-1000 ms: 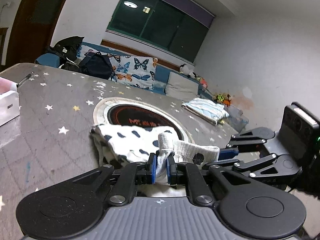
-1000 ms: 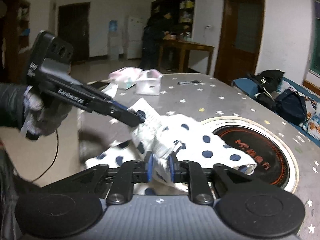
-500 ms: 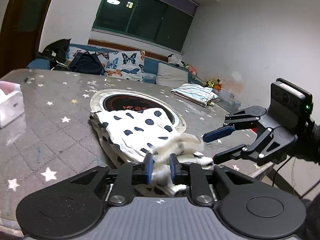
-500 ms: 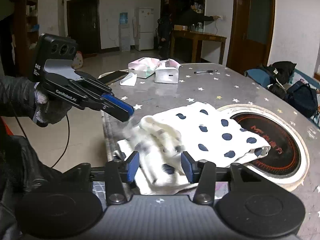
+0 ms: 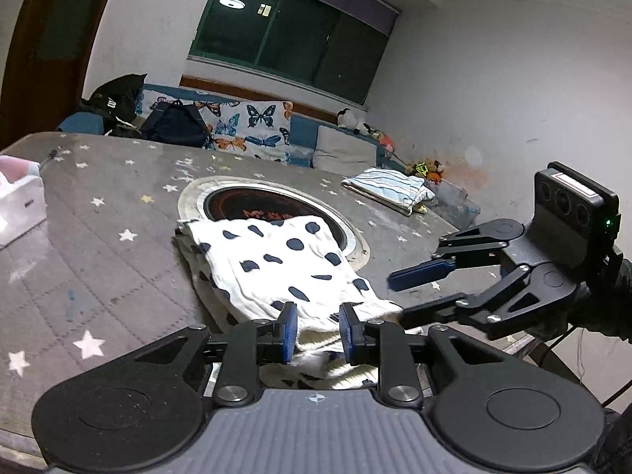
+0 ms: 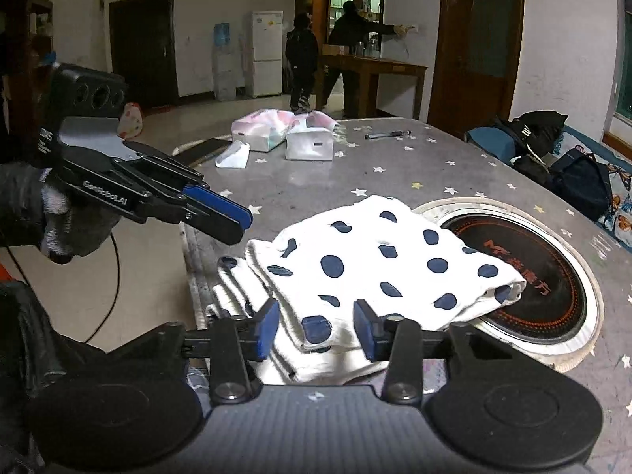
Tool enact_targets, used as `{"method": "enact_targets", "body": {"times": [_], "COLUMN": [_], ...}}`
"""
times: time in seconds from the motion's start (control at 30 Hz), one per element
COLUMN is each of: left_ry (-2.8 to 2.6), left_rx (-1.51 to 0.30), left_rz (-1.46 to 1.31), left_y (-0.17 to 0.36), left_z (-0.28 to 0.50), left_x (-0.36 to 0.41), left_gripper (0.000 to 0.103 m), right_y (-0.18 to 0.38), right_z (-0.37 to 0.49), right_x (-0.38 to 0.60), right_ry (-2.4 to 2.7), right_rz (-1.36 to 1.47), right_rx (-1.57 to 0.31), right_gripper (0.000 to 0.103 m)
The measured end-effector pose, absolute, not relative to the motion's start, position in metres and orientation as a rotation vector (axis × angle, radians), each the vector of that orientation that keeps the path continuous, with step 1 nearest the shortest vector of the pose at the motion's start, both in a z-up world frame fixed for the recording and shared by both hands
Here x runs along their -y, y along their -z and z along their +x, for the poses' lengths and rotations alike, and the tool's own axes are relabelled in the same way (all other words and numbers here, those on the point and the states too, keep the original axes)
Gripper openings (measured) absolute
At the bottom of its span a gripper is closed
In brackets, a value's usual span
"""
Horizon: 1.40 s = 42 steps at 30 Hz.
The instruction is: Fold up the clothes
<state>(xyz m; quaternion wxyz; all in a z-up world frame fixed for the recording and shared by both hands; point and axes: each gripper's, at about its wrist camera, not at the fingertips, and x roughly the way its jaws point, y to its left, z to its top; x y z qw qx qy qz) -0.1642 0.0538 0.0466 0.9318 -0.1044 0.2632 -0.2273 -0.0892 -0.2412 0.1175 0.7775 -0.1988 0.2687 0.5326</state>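
Item: spotted cloth (image 6: 379, 272), folded on counter (image 6: 395, 166); soft, light, I judge. Both my jaws gape empty; near hem between them suits pinching.

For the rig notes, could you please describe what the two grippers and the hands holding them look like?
Both are black linkage grippers with blue finger pads. The left gripper carries white "GenRobot.AI" lettering and a three-lens block; a thin black cable hangs below it. The right gripper has a similar block with a green light. The left hand wears a grey-and-white glove and dark sleeve.
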Motion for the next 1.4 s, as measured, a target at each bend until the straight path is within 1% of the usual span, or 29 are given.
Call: {"method": "enact_targets", "body": {"times": [0.03,0.13,0.37,0.4,0.43,0.47,0.5,0.53,0.57,0.67,0.83,0.93,1.1,1.13,1.2,1.23,1.27,1.3,1.4], "left_ry": [0.464,0.458,0.421,0.424,0.427,0.429,0.425,0.419,0.415,0.411,0.429,0.443,0.445,0.444,0.458,0.463,0.469,0.469,0.46], "left_rx": [-0.543,-0.556,-0.592,-0.593,-0.591,-0.589,-0.587,-0.585,-0.58,-0.552,-0.535,-0.533,-0.604,-0.612,-0.615,-0.61,-0.604,-0.591,-0.542], "left_rz": [-0.207,-0.183,-0.187,-0.187,-0.185,-0.182,-0.177,-0.171,-0.17,-0.178,-0.165,-0.152,-0.139,-0.131,-0.119,-0.112,-0.106,-0.098,-0.093], "left_y": [-0.046,-0.043,-0.035,-0.034,-0.034,-0.034,-0.035,-0.035,-0.037,-0.046,-0.057,-0.061,-0.047,-0.046,-0.049,-0.053,-0.056,-0.06,-0.075], "left_z": [-0.164,-0.164,-0.156,-0.155,-0.154,-0.153,-0.152,-0.151,-0.151,-0.154,-0.166,-0.173,-0.171,-0.171,-0.172,-0.174,-0.175,-0.177,-0.178], "left_x": [-0.053,-0.051,-0.051,-0.05,-0.049,-0.048,-0.047,-0.047,-0.047,-0.047,-0.045,-0.044,-0.043,-0.043,-0.047,-0.05,-0.053,-0.056,-0.061], "left_gripper": [0.025,0.026,0.027,0.025,0.024,0.018,0.013,0.01,0.007,0.004,0.004,0.004,0.005,0.007,0.008,0.008,0.009,0.009,0.009], "right_y": [-0.115,-0.111,-0.111,-0.111,-0.112,-0.112,-0.113,-0.114,-0.116,-0.123,-0.134,-0.132,-0.116,-0.115,-0.119,-0.122,-0.126,-0.13,-0.14], "right_z": [-0.089,-0.089,-0.092,-0.092,-0.092,-0.092,-0.092,-0.092,-0.093,-0.096,-0.104,-0.105,-0.105,-0.105,-0.105,-0.105,-0.105,-0.105,-0.102], "right_x": [0.238,0.234,0.239,0.24,0.241,0.241,0.241,0.242,0.243,0.246,0.253,0.257,0.253,0.253,0.255,0.258,0.261,0.264,0.269], "right_ry": [-1.146,-1.156,-1.153,-1.152,-1.15,-1.149,-1.148,-1.147,-1.148,-1.15,-1.173,-1.196,-1.223,-1.229,-1.241,-1.245,-1.245,-1.244,-1.233], "right_rz": [-0.439,-0.444,-0.432,-0.43,-0.427,-0.426,-0.425,-0.424,-0.422,-0.415,-0.415,-0.413,-0.447,-0.452,-0.449,-0.443,-0.435,-0.424,-0.394], "right_rx": [-0.585,-0.594,-0.588,-0.586,-0.584,-0.581,-0.578,-0.575,-0.565,-0.536,-0.49,-0.507,-0.554,-0.56,-0.569,-0.572,-0.573,-0.57,-0.554], "right_gripper": [0.035,0.026,0.017,0.016,0.015,0.014,0.012,0.006,0.006,0.005,0.005,0.005,0.007,0.008,0.013,0.017,0.024,0.026,0.026]}}
